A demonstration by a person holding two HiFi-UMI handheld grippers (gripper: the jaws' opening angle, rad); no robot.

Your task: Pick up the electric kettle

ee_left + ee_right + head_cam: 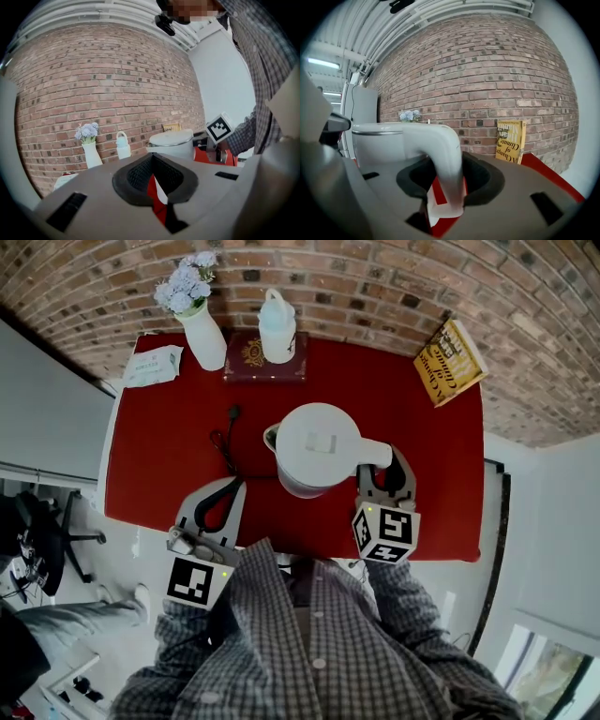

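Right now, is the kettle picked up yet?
Not yet. Done: the right gripper is at the kettle, with its handle between the jaws. In hand: the jaws look closed on it. Left: lifting; the kettle seems to rest on the red table.

Red table (pixel 431 456) against a brick wall (pixel 356 277).
A white vase (pixel 206 338) of pale flowers (pixel 186 282) stands near the far left corner, a tissue pack (pixel 153 367) just left of it, a white bottle (pixel 277 326) on a dark red book (pixel 265 360) to its right. A yellow book (pixel 450 362) stands against the wall at far right. A black cable (pixel 225 437) lies mid-table.
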